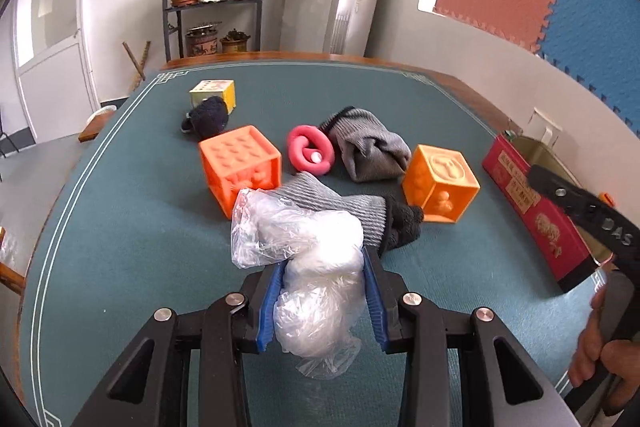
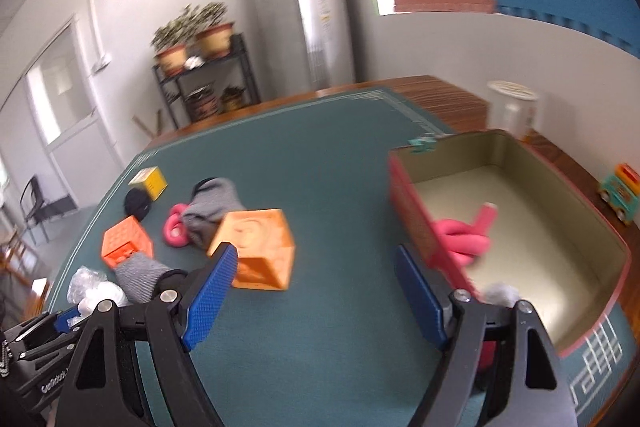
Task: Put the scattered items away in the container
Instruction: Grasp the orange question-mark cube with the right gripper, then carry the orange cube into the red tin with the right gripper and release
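Observation:
My left gripper [image 1: 322, 291] is shut on a crumpled clear plastic bag [image 1: 308, 259], low over the green table mat. Beyond it lie a grey sock with black toe [image 1: 340, 205], two orange cubes [image 1: 238, 167] [image 1: 440, 183], a pink ring toy [image 1: 310, 149], another grey sock [image 1: 370, 149], a dark sock ball [image 1: 208, 115] and a yellow cube [image 1: 214, 93]. My right gripper [image 2: 316, 287] is open and empty, beside the red box [image 2: 416, 227], which holds a pink twisted toy [image 2: 466, 237]. The near orange cube [image 2: 260, 251] sits by its left finger.
The red box also shows at the right of the left wrist view [image 1: 532, 211]. A white cup [image 2: 512, 111] and a toy truck [image 2: 620, 195] stand on the wooden table rim beyond the box. A plant shelf [image 1: 212, 23] is behind the table.

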Action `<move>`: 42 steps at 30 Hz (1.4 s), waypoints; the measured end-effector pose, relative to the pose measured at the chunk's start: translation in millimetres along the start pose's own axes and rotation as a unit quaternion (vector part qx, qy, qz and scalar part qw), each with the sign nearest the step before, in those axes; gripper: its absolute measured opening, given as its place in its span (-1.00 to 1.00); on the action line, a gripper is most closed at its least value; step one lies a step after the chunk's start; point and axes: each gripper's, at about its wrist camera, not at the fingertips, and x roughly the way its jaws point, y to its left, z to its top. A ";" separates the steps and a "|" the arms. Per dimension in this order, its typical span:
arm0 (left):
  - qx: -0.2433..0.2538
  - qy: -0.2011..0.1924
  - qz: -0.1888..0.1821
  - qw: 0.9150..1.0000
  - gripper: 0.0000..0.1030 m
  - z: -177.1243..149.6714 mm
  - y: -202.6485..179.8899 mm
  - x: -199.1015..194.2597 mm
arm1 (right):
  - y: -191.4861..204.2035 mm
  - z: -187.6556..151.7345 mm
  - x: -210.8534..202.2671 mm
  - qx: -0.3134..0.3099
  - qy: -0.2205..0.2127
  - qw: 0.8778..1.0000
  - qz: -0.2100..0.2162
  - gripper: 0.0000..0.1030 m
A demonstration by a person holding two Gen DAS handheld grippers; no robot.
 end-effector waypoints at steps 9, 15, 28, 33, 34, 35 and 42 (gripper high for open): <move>-0.013 -0.006 0.009 1.000 -0.24 1.3 7.9 -5.7 | 37.4 7.0 55.7 -0.029 0.064 0.997 0.015 0.61; -0.016 -0.001 0.016 1.000 -0.24 0.5 9.3 -3.3 | 45.3 3.1 80.6 -0.042 0.087 0.995 0.005 0.61; -0.012 0.002 0.023 1.000 -0.24 -0.7 8.3 -0.4 | 51.8 -9.6 97.2 -0.073 0.103 0.992 -0.011 0.17; -0.012 0.000 0.024 1.000 -0.24 -0.5 9.0 -0.8 | 48.7 -6.9 89.2 -0.066 0.088 0.994 -0.012 0.11; -0.012 0.000 0.025 1.000 -0.24 -0.5 9.0 -0.8 | 47.6 -5.7 86.3 -0.064 0.083 0.994 -0.012 0.10; -0.013 0.000 0.025 1.000 -0.24 -0.4 9.0 -0.9 | 46.8 -4.5 83.3 -0.062 0.078 0.995 -0.012 0.10; -0.009 -0.004 0.029 1.000 -0.24 -0.8 7.0 -2.5 | 39.9 2.2 51.8 -0.051 0.035 0.998 -0.007 0.10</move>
